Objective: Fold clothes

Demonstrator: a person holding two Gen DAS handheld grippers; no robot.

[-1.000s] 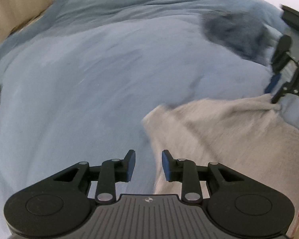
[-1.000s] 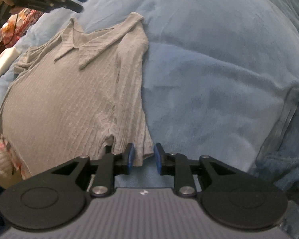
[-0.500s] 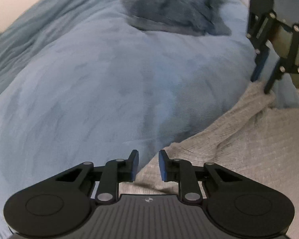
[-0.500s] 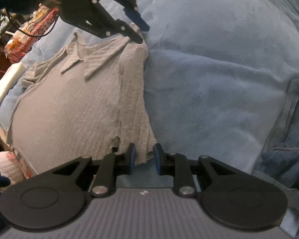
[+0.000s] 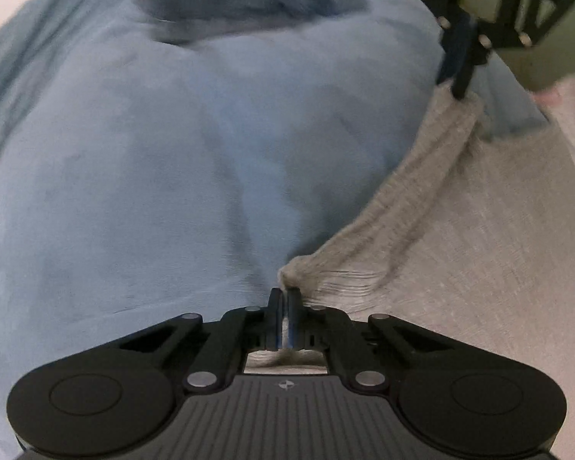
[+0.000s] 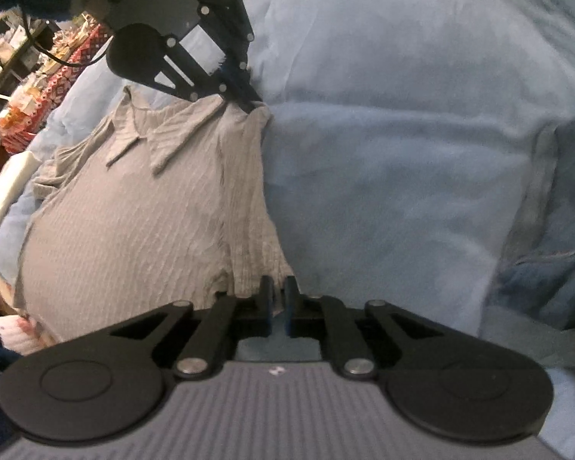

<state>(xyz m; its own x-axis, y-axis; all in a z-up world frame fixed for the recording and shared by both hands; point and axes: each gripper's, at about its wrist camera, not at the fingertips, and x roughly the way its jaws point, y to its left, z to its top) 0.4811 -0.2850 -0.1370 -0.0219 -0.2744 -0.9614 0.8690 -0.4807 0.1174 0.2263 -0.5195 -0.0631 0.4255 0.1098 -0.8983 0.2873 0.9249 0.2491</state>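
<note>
Blue blanket (image 6: 383,153): left claw (image 5: 285,299) and right claw (image 6: 279,291) pinch grey shirt (image 6: 134,222).

Bedroom in a home. Soft light-blue blanket (image 6: 383,153) covering a puffy bed, filling most of both views. Grey ribbed collared shirt (image 6: 134,222) laid flat on it, darker blue denim garment (image 6: 548,280) bunched at near right. Cluttered shelves (image 6: 15,50) and red patterned fabric (image 6: 69,76) far left past bed edge. White folded item (image 6: 7,188) at left edge. Pale plain wall (image 5: 23,4) far left in left wrist view.
</note>
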